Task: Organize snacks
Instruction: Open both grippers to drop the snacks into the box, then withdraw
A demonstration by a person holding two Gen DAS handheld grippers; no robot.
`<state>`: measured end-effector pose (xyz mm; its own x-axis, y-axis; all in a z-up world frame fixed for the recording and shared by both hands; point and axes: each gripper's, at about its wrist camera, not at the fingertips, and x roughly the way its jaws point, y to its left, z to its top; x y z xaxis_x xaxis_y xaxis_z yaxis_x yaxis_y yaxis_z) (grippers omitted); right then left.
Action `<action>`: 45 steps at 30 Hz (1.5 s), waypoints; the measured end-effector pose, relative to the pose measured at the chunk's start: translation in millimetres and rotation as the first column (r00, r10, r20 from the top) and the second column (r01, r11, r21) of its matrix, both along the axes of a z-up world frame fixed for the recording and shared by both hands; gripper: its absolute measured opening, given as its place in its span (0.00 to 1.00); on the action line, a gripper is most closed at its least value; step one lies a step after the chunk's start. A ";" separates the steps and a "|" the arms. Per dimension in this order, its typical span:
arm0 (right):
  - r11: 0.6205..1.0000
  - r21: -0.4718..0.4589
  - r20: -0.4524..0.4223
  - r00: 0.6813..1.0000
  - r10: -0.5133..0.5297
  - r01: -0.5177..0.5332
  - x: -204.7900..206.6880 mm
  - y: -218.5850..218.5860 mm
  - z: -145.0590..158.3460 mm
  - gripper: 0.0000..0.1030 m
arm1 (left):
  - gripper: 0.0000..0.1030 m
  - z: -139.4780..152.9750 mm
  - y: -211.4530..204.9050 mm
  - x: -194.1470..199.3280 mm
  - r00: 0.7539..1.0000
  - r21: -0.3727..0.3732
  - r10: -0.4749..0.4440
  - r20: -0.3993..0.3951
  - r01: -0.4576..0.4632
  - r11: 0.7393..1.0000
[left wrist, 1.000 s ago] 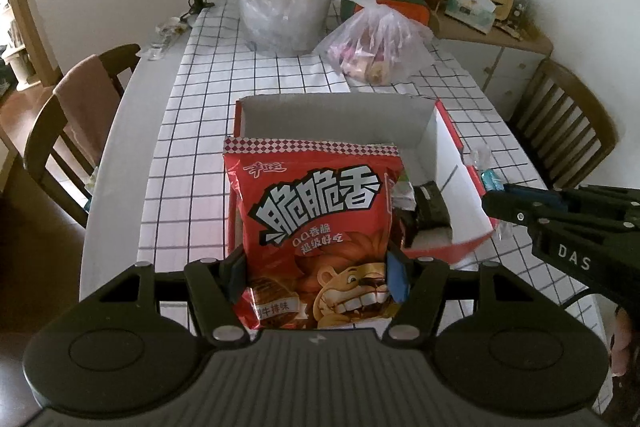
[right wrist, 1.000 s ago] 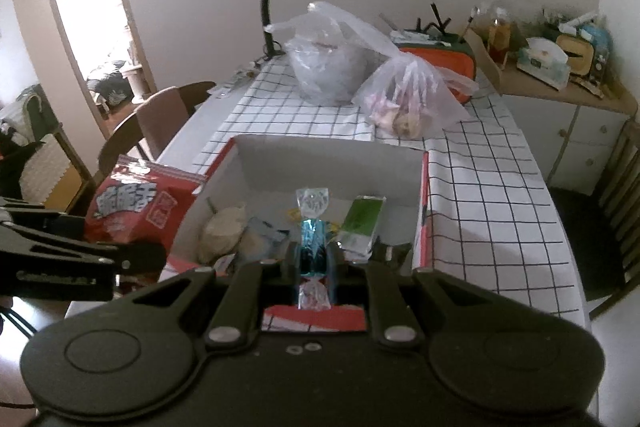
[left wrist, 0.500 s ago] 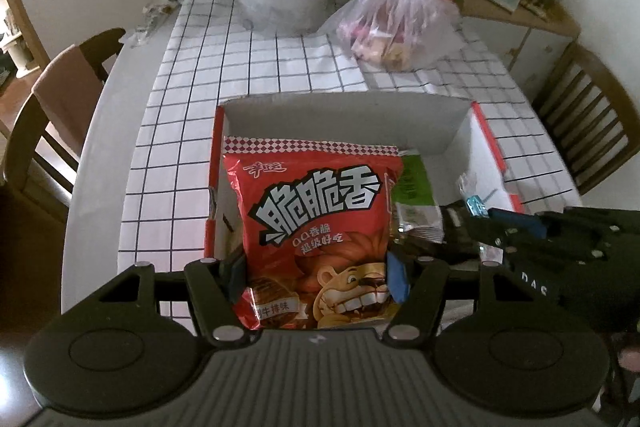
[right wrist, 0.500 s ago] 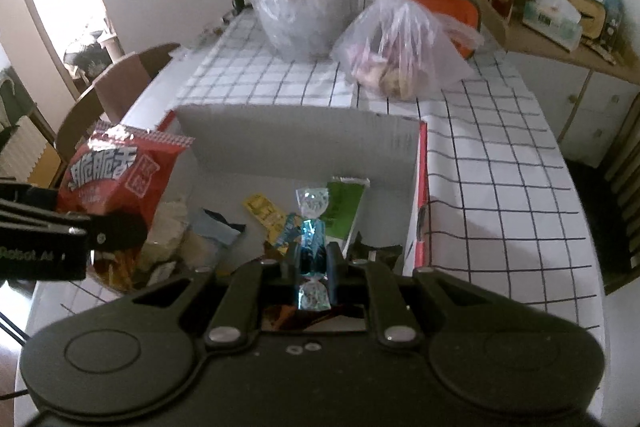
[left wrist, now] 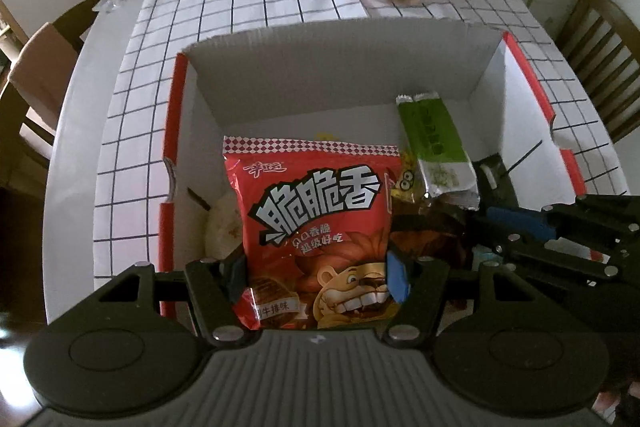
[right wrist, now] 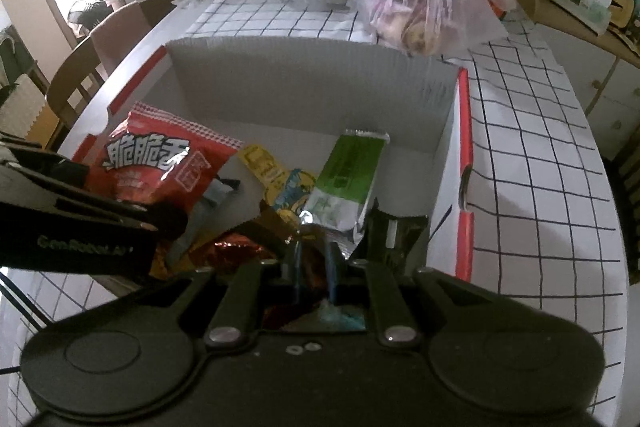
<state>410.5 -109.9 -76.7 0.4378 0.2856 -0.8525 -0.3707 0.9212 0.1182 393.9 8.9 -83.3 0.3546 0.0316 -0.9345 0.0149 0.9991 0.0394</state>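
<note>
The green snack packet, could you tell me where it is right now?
The green snack packet lies inside the cardboard box, right of the red snack bag.

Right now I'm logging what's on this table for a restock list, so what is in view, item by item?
Cardboard box: one, white inside with red edges, on the table.
Red snack bag: one, red with a lion, over the box in the left gripper.
Green packet: one, green and silver, lying in the box.
Yellow packet: one, yellow, in the box beside the green one.
Blue candy: one, blue wrapper, between the right gripper's fingers; mostly hidden.
Plastic bags: two, clear, beyond the box.
Tablecloth: one, white with black grid.
Chairs: at least two, wooden, at the table's sides.
Left gripper: black, closed on the red bag.
Right gripper: black, nearly shut.
</note>
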 end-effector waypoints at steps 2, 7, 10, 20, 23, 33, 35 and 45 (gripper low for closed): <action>1.000 -0.002 -0.004 1.000 -0.001 0.001 -0.1 -0.7 -2.9 0.13 | 0.64 -3.1 -0.6 -0.1 1.000 -0.007 -0.004 -0.006 0.004 1.000; 1.000 0.000 -0.006 1.000 -0.005 0.005 -2.1 -3.2 -4.9 0.20 | 0.64 -6.6 -2.7 -2.7 1.000 -0.015 -0.006 -0.003 0.006 1.000; 1.000 0.000 0.001 1.000 -0.005 0.005 -4.7 -4.1 -3.2 0.22 | 0.65 -7.7 -2.9 -5.5 1.000 -0.020 0.003 0.000 -0.003 1.000; 0.999 0.027 0.053 0.998 -0.029 0.028 -16.9 -14.3 14.4 0.59 | 0.68 9.3 6.7 -27.3 0.996 -0.066 0.052 0.069 -0.048 0.997; 0.998 0.050 0.080 0.996 -0.038 0.034 -24.2 -19.2 23.9 0.73 | 0.71 19.4 9.6 -36.7 0.993 -0.075 0.060 0.099 -0.053 0.996; 0.994 0.107 0.153 0.987 -0.038 0.021 -55.1 -25.2 55.4 0.92 | 0.71 50.9 19.5 -71.3 0.980 -0.101 0.071 0.185 -0.053 0.993; 0.992 0.121 0.170 0.985 -0.039 0.018 -62.6 -26.0 62.9 0.94 | 0.71 57.4 20.4 -80.2 0.977 -0.106 0.066 0.201 -0.045 0.993; 0.984 0.176 0.235 0.971 -0.049 0.007 -100.1 -30.5 91.4 1.00 | 0.81 84.8 27.0 -124.6 0.959 -0.141 0.081 0.273 -0.043 0.989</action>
